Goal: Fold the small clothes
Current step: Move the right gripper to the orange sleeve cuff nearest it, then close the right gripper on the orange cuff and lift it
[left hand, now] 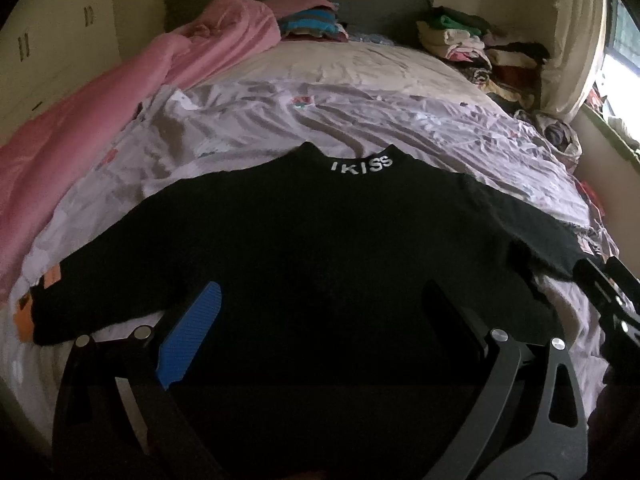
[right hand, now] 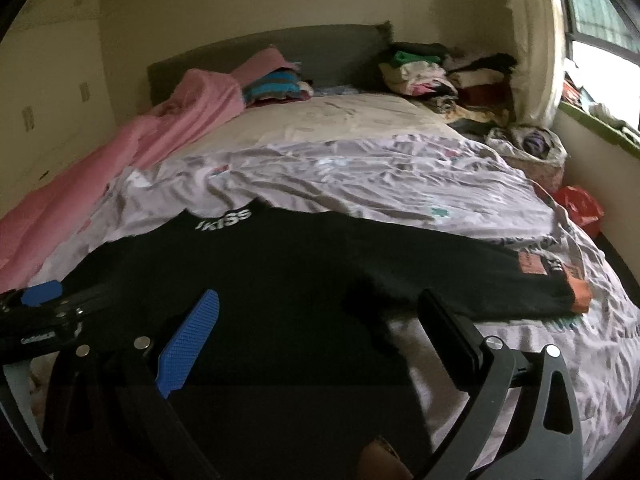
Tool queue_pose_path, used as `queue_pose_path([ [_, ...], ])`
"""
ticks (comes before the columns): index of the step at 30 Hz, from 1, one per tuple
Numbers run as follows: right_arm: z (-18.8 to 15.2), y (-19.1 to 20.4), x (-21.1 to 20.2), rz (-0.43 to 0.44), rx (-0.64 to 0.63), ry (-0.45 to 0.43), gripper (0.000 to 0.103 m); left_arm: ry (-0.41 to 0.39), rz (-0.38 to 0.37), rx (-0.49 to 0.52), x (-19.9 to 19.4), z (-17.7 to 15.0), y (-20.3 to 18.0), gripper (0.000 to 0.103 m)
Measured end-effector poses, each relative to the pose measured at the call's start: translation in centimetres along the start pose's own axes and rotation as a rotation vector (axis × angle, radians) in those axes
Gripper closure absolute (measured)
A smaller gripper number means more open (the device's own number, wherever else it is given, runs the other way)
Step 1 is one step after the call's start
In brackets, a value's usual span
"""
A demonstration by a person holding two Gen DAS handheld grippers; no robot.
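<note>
Both claws, left claw (left hand: 320, 316) and right claw (right hand: 320, 316), gape wide, empty, over my black sweater (left hand: 320, 240), spread flat on bed (left hand: 360, 120) for folding.

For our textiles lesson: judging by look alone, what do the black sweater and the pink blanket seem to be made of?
Black sweater: probably a soft matte knit; it reflects no light and lies limp. Pink blanket: possibly fleece or cotton; matte, bunched in thick, rounded folds.
</note>
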State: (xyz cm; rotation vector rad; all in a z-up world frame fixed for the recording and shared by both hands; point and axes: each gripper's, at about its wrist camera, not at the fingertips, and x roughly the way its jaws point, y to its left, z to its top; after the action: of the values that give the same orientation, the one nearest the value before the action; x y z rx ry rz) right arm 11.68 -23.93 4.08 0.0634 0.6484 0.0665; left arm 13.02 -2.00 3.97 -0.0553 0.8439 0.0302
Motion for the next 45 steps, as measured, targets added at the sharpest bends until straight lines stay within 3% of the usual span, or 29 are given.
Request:
queue_pose_path([
  [16,1.0,-9.5,2.5,-0.167,0.186,0.015,0.004,0.022,-0.029,0.037,3.2,2.9,-3.3,0.009],
  [27,-0.3,-15.0,4.6,-0.263,0.289,0.084,0.004,0.074,-0.052,0.105,6.5,3.5,-6.7,0.009],
  [33,-1.4,-17.9,6.0,-0.296,0.368,0.144,0.004,0.115,-0.101,0.151,9.1,3.8,-8.4,0.009],
  [45,-2.6,-24.8,8.6,-0.353,0.558,0.212,0.004,0.115,-0.088,0.12,13.1,3.1,-6.8,0.009],
])
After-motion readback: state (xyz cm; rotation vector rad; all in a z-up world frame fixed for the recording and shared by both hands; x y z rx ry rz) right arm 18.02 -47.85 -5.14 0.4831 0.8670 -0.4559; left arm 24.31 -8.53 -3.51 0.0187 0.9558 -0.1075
